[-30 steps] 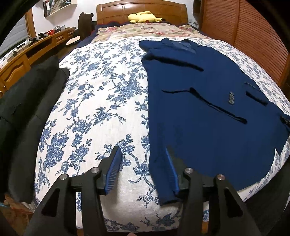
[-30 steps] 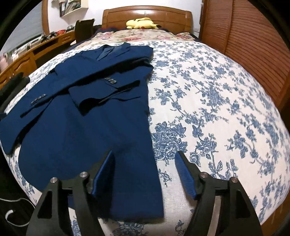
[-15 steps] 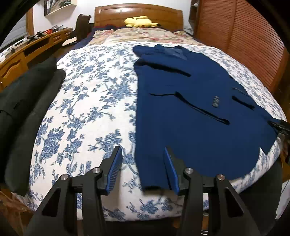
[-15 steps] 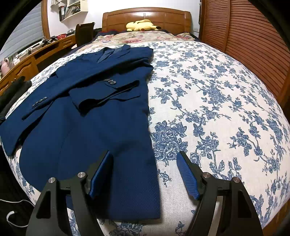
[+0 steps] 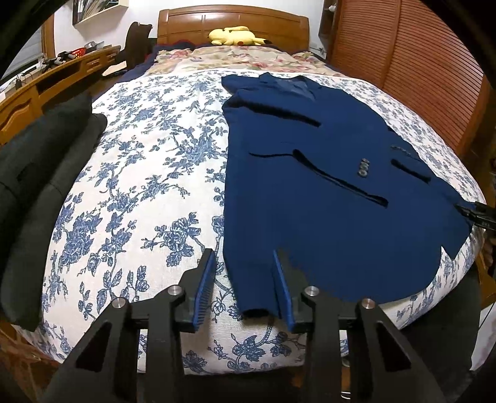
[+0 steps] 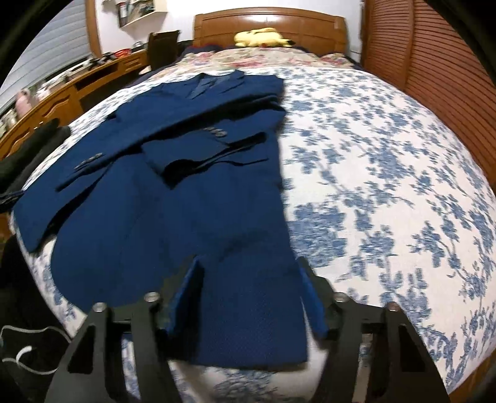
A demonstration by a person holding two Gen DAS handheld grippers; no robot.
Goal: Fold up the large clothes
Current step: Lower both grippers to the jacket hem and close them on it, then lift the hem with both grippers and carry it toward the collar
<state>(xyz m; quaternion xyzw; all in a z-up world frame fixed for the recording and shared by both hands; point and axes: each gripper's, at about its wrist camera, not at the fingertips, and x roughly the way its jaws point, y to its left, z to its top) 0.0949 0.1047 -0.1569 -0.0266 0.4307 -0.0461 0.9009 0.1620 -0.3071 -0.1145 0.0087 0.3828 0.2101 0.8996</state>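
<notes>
Jacket (image 5: 325, 198) is dark blue, w/ small grey buttons (image 5: 363, 167) on the sleeve. Bed cover (image 5: 139, 192) is white w/ blue flowers & leaves all over. At 12 o'clock a 2nd blanket (image 5: 235, 57) is cream w/ pink & red flowers. Toy (image 5: 235, 35) on it is yellow. Headboard (image 5: 232, 20) is shiny brown wood; slatted doors (image 5: 412, 68) at 2 o'clock are reddish brown. Clothes pile (image 5: 37, 173) at 9 o'clock is black. Left gripper (image 5: 243, 288) & right gripper (image 6: 248, 297) are black w/ bright blue pads.
</notes>
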